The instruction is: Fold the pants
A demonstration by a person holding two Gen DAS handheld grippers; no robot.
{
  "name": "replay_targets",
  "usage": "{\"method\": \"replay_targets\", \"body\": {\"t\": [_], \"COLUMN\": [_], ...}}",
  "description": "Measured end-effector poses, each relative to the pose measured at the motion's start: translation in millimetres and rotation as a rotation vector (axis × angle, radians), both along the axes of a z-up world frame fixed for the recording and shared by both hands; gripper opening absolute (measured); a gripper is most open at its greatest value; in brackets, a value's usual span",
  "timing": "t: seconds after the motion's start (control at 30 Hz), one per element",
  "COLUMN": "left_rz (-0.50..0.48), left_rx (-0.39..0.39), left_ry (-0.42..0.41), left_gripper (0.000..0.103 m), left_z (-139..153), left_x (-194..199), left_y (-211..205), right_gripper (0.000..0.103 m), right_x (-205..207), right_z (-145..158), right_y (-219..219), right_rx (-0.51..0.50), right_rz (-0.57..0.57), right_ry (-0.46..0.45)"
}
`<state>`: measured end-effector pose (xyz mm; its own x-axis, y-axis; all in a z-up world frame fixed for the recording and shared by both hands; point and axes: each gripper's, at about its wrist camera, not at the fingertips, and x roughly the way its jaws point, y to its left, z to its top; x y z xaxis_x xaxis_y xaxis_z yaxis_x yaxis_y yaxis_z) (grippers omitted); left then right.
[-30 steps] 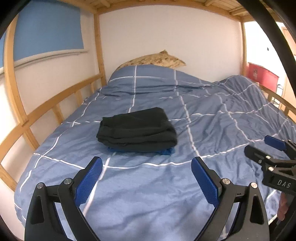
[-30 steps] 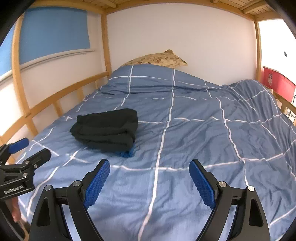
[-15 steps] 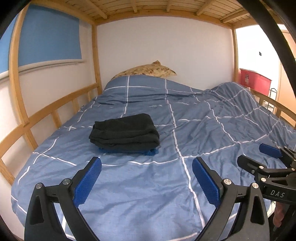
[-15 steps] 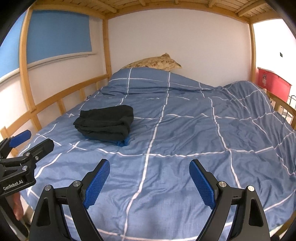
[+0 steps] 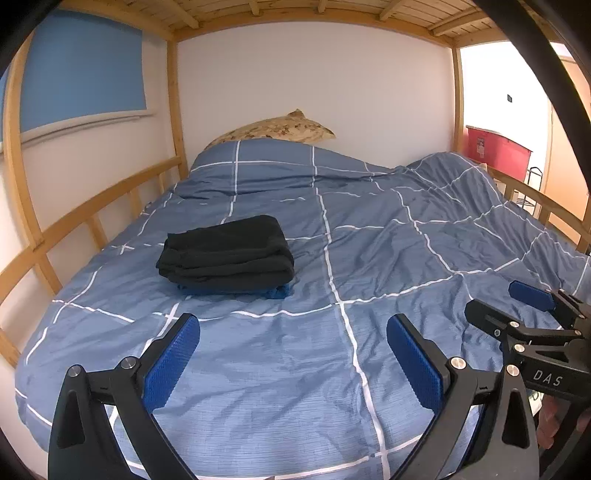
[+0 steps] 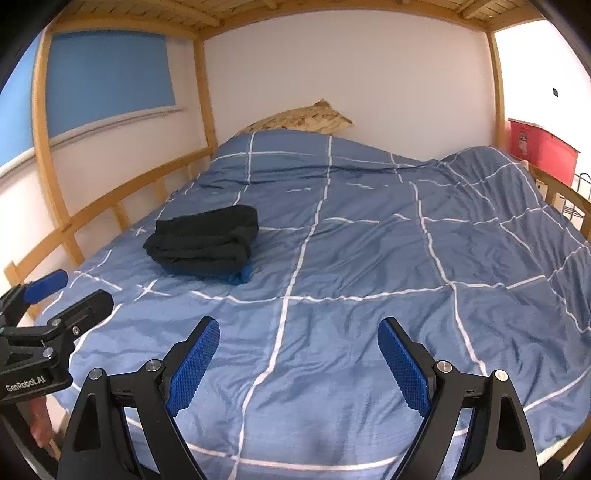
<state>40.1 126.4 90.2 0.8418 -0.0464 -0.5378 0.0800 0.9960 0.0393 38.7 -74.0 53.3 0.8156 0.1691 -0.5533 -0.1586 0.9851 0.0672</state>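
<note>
One blue garment (image 5: pixel 275 291) – mostly hidden under pants (image 5: pixel 227 253).

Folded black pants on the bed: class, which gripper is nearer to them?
Left. The left gripper faces the folded black pants almost head-on; the right gripper sits farther right, pants off to its left.

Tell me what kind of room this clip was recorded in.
Most likely a bedroom, on the lower level of a wooden bunk bed: a blue checked duvet covers the mattress, a patterned pillow lies at the far wall, and wooden slats run overhead. Folded black pants sit on the duvet.
</note>
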Motion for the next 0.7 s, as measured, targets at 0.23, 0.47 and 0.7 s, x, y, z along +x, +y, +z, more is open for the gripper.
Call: {"method": "replay_targets", "body": {"t": [0.23, 0.47, 0.7], "left_rz": [0.002, 0.002, 0.006], "left_rx": [0.006, 0.011, 0.017], "left_ry": [-0.035, -0.046, -0.057], "left_gripper": [0.103, 0.103, 0.103], "left_z": [5, 6, 7], "left_x": [-4, -7, -10], "left_y": [-5, -6, -7], "right_gripper": [0.088, 0.088, 0.088], "right_x": [-1, -3, -4], "right_z": [3, 3, 4], "right_y": [-10, -11, -11], "right_rx": [0.021, 0.024, 0.023], "right_rz": [-0.016, -0.020, -0.009], "right_ry": [-0.005, -0.005, -0.013]}}
